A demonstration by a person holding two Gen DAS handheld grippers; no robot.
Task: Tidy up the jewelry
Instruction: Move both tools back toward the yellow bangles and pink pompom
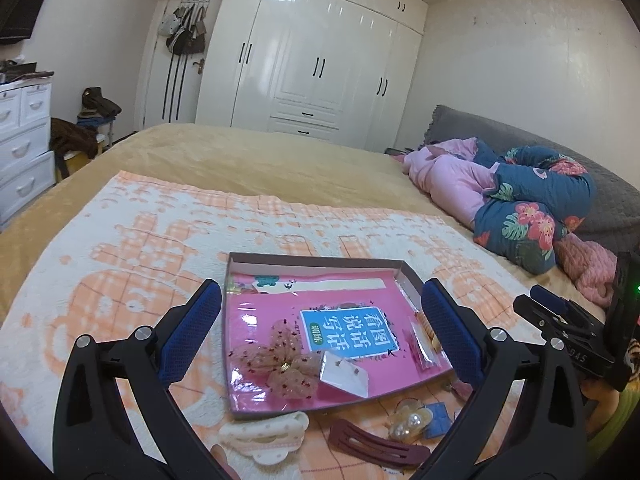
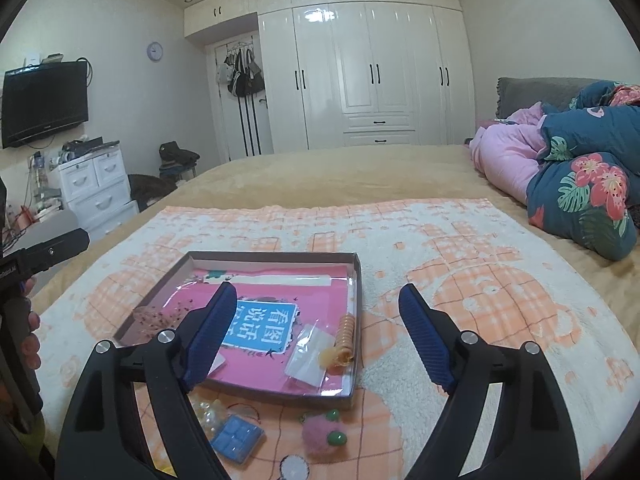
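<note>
Two hand-held grippers hang above a bed spread with a peach-and-white blanket, both angled gently downward toward a shallow cardboard tray lined in pink. The left gripper has its blue-padded jaws spread wide with nothing between them, framing the tray from above. The right gripper likewise has its jaws apart and empty, its left finger over the tray's near half and its right finger over bare blanket beside it. The right gripper also juts into the left wrist view at the right edge, and a person's fingers curl around the handle of the left gripper at the left edge of the right wrist view. Inside the tray lie a pink mesh bow, a small white card in clear wrapping, and a tan coiled hair tie against the right wall. On the blanket just in front of the tray rest a cream hair clip, a maroon hair clip, a pearl piece, a small blue case and a pink pompom with green beads.
</note>
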